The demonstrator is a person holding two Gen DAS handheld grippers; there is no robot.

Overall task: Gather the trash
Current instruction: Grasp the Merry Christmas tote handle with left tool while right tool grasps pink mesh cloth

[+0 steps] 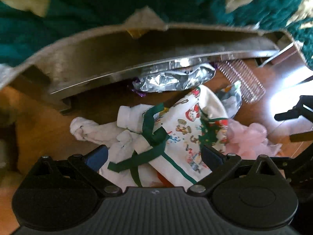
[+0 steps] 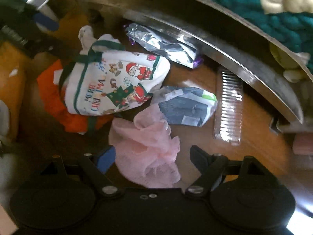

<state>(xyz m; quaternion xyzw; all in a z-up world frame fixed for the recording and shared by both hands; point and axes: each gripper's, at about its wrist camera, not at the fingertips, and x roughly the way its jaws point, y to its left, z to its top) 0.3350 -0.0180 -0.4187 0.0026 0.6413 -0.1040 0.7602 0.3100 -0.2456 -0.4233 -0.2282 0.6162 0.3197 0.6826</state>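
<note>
A white Christmas-print bag with green straps [image 1: 187, 129] [image 2: 117, 82] lies on the wooden floor among litter. My left gripper [image 1: 154, 156] is open, its jaws on either side of the bag's near end. My right gripper [image 2: 152, 156] is open, with crumpled pink tissue [image 2: 148, 143] [image 1: 246, 135] lying between its jaws. A silver foil wrapper [image 1: 176, 78] [image 2: 162, 45], a blue-grey plastic packet [image 2: 187, 105] [image 1: 230, 96] and a clear ribbed plastic tray [image 2: 228, 105] [image 1: 242, 80] lie beyond. Orange paper [image 2: 52, 98] lies under the bag.
A bed frame with a metal edge [image 1: 137, 68] [image 2: 234, 54] overhangs the far side, with a teal and cream knitted blanket [image 1: 88, 9] [image 2: 254, 5] on top. A twisted white cloth [image 1: 88, 131] lies left of the bag. The right gripper's dark parts show at the right edge in the left wrist view [image 1: 295, 111].
</note>
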